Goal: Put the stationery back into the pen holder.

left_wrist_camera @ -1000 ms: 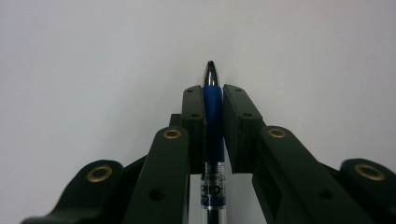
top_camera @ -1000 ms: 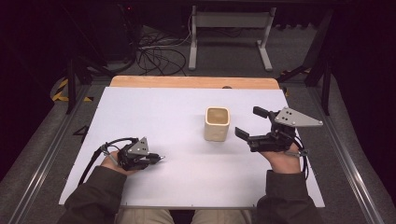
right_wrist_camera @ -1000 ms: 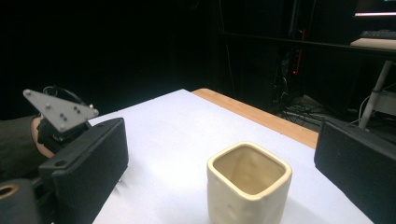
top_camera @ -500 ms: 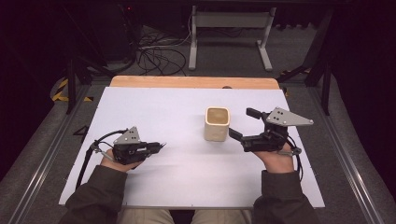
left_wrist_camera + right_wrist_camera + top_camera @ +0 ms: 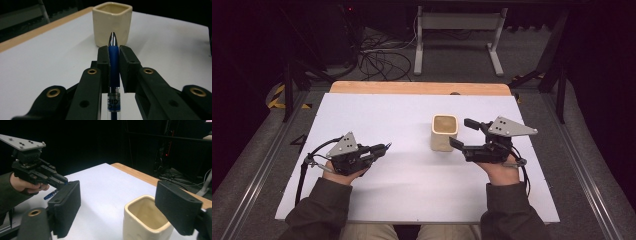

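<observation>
Clamping a blue pen [image 5: 113, 53], the left claw [image 5: 379, 148] has bare tabletop [image 5: 407, 175] ahead; the right claw [image 5: 462, 134], jaws apart and just closing, straddles the cream cup [image 5: 444, 132] rim.

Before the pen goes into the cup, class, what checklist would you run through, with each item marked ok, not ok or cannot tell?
1. Blue pen clamped in the left claw: ok.
2. Pen tip points toward the cream cup: ok.
3. Cup upright on the white table: ok.
4. Cup steadied by the right claw: not ok; its jaws have just been closing, with the cup between them, but the pads stand clear of its walls.
5. Cup empty inside: cannot tell; its bottom is hidden.
</observation>
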Motion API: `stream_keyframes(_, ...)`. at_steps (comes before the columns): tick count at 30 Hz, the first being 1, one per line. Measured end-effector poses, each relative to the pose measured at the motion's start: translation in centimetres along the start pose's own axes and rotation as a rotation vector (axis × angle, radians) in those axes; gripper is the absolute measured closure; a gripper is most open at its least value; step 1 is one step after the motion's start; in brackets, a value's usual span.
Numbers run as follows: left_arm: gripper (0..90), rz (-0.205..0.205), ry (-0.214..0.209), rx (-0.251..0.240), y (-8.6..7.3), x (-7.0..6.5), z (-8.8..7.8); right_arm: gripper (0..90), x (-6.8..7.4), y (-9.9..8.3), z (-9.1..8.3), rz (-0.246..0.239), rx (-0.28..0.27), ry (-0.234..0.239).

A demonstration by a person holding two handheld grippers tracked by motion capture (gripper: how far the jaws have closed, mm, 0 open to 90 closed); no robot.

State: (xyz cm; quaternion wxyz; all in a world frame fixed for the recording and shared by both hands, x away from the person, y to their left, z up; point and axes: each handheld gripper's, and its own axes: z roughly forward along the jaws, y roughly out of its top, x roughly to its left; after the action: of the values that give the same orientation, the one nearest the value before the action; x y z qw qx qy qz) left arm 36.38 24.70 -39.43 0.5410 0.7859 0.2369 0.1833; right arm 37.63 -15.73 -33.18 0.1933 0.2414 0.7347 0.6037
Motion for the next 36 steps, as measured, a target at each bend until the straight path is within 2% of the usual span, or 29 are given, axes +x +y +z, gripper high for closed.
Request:
stream_keyframes(7,79.9,0.006,0.015,-0.108,1.1,-1.4,-0.5,27.4,0.3,-0.1,0.5,0.015,-0.018,0.009)
stream_keyframes(11,79.8,0.015,0.014,-0.144,1.5,-2.1,-0.5,29.0,0.7,-0.2,1.0,0.015,-0.020,0.028)
stream_keyframes(18,79.7,0.020,0.006,-0.177,1.6,-2.7,-0.4,31.6,1.3,-0.4,2.0,0.021,-0.012,0.061)
stream_keyframes(20,79.6,0.010,0.000,-0.182,1.7,-2.9,-0.4,32.7,1.5,-0.4,2.3,0.019,-0.006,0.068)
stream_keyframes(25,79.6,0.017,0.014,-0.215,2.0,-3.2,-0.7,36.3,2.1,-0.6,3.1,0.016,0.005,0.098)
stream_keyframes(32,79.7,0.012,0.003,-0.227,2.1,-3.6,-0.6,39.1,2.8,-0.9,4.1,0.026,0.005,0.144)
stream_keyframes(36,79.7,0.026,0.004,-0.226,2.2,-3.8,-0.6,39.5,3.4,-1.1,4.9,0.027,0.018,0.174)
